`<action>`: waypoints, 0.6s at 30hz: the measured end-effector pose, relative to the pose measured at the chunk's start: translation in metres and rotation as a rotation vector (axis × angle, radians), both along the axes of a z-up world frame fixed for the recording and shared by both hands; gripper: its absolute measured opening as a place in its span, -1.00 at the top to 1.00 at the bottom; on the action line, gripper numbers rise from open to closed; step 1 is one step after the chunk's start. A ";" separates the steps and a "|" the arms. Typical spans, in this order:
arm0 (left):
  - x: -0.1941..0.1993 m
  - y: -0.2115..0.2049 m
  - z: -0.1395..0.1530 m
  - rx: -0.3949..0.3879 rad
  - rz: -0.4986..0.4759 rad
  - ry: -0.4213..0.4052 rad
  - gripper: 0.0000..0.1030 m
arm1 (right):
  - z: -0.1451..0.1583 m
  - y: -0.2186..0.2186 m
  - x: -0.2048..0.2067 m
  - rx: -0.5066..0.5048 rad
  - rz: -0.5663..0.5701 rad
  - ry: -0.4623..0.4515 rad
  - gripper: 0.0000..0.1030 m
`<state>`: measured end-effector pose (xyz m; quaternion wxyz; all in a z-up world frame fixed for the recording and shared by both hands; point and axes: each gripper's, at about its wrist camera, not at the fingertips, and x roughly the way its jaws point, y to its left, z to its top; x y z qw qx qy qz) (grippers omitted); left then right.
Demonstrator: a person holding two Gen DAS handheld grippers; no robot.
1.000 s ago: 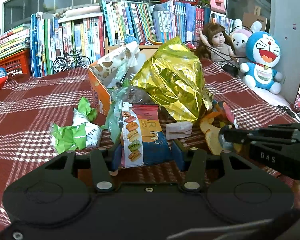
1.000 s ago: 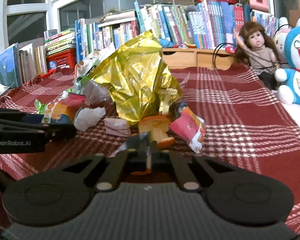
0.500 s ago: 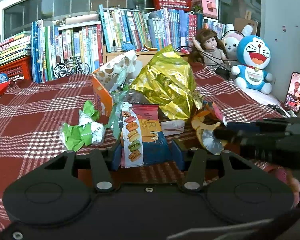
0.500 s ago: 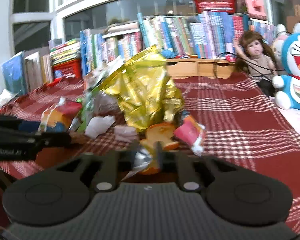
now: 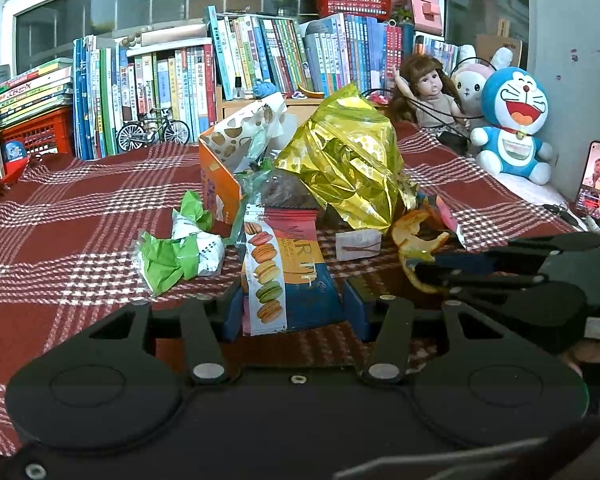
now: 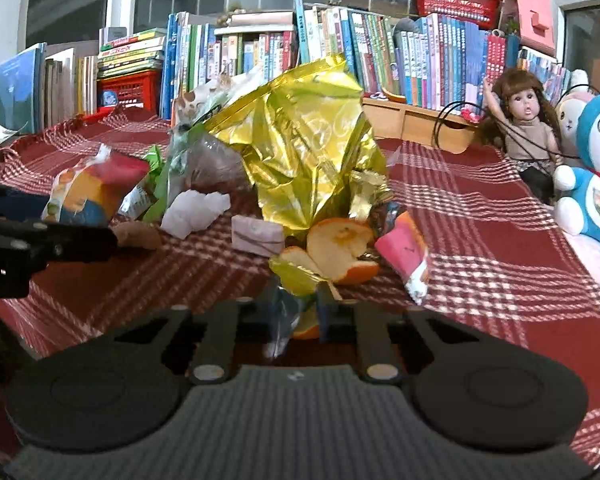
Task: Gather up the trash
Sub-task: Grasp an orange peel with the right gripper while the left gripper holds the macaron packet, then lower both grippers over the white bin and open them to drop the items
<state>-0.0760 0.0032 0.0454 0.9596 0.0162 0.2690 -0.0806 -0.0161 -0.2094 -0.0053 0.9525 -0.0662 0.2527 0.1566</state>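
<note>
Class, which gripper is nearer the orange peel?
Right. The right gripper is shut on wrappers touching the orange peel; the left gripper holds the macaron packet off to its left.

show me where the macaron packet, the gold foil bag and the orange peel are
macaron packet (image 5: 288, 276), left wrist view, printed front.
gold foil bag (image 6: 304, 148), right wrist view, crumpled middle.
orange peel (image 6: 340, 240), right wrist view, pale inner side.

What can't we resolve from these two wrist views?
- Left wrist view: the lower end of the macaron wrapper is hidden behind the left gripper.
- Right wrist view: the scrap pinched in the right gripper is blurred and half hidden by its fingers.
- Both views: what lies behind the gold foil bag is hidden by the bag.
</note>
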 end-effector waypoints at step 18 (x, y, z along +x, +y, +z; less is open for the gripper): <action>-0.041 -0.008 -0.010 0.010 -0.063 0.047 0.06 | 0.017 -0.008 -0.047 0.056 0.093 -0.022 0.95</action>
